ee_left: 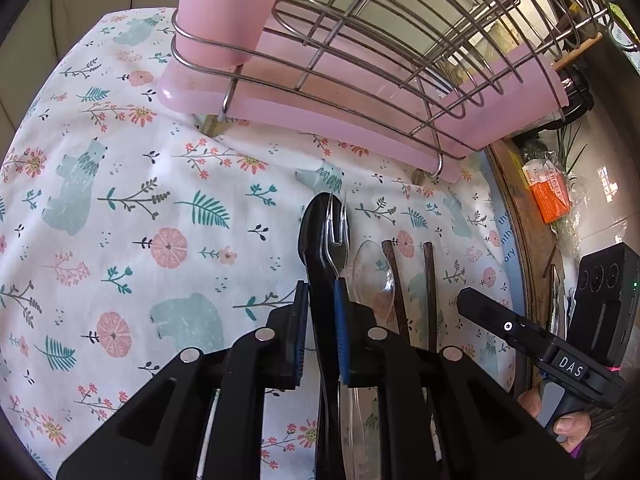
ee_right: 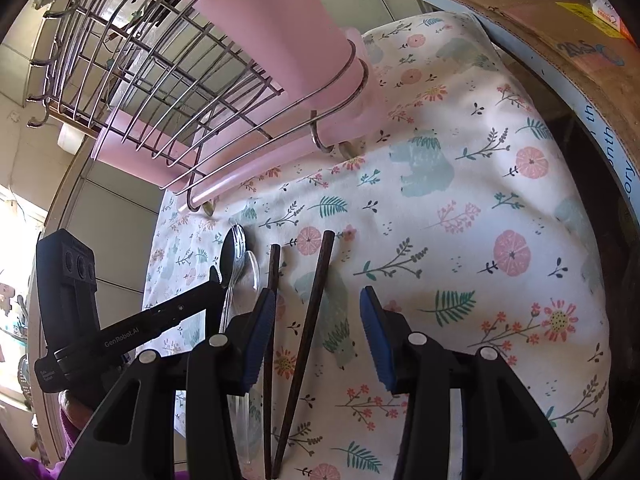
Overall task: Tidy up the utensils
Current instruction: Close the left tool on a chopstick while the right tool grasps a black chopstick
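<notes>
My left gripper [ee_left: 322, 292] is shut on the handle of a black spoon [ee_left: 320, 224] lying on the floral cloth [ee_left: 120, 200]. A clear plastic fork [ee_left: 336, 216] rests on the spoon's bowl, its stem beside the right pad. Just right of them lie a clear spoon [ee_left: 372, 272] and two dark chopsticks [ee_left: 394, 280]. In the right wrist view my right gripper [ee_right: 318, 328] stands open above the chopsticks [ee_right: 316, 300], pads apart from them. The left gripper [ee_right: 216, 280] shows there by the black spoon [ee_right: 228, 252].
A wire dish rack [ee_left: 400, 40] on a pink drip tray [ee_left: 320, 120] stands behind the utensils, with a pink cup [ee_left: 232, 8] in its ring holder. A cardboard box edge [ee_left: 516, 200] and an orange packet [ee_left: 548, 196] border the cloth's right side.
</notes>
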The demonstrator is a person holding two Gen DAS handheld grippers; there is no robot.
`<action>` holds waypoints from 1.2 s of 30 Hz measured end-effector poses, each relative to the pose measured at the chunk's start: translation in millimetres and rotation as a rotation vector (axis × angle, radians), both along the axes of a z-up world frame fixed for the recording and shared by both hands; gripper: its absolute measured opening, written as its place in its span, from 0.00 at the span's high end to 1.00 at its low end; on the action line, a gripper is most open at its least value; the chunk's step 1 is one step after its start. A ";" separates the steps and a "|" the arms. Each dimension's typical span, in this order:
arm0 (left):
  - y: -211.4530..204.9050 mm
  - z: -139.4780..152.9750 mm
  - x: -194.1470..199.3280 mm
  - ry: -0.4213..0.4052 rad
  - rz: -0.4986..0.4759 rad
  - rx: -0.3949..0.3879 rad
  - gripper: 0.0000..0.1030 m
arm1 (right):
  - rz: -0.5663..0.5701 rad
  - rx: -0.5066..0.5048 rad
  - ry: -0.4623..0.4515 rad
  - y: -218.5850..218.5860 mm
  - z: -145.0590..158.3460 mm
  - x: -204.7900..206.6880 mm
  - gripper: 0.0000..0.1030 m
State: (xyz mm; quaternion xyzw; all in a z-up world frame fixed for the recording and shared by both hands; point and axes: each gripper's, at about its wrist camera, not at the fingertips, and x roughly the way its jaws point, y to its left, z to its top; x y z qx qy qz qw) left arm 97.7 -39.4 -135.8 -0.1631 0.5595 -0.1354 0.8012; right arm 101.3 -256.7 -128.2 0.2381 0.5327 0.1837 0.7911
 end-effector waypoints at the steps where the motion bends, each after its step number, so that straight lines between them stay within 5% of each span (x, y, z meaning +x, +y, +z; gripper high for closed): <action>1: 0.4 -0.1 -0.1 -0.003 0.000 -0.001 0.88 | -0.002 -0.001 0.000 0.4 0.3 0.0 0.57; 17: 43.2 5.9 -5.8 -0.024 0.069 -0.076 0.98 | -0.047 0.072 0.070 -14.7 -5.4 18.5 0.59; 25: 62.4 16.9 -13.1 -0.057 0.094 -0.101 0.99 | -0.001 0.006 0.092 2.3 -4.3 43.1 0.63; 29: 66.8 26.8 -16.8 -0.090 0.089 -0.089 0.98 | 0.050 -0.070 0.098 19.1 -6.3 50.7 0.69; 33: 71.6 35.3 -19.0 -0.112 0.090 -0.089 0.98 | 0.069 -0.158 0.095 28.8 -11.4 53.3 0.90; 36: 76.5 40.0 -20.1 -0.125 0.093 -0.085 0.98 | 0.059 -0.144 0.081 26.9 -10.5 51.0 0.91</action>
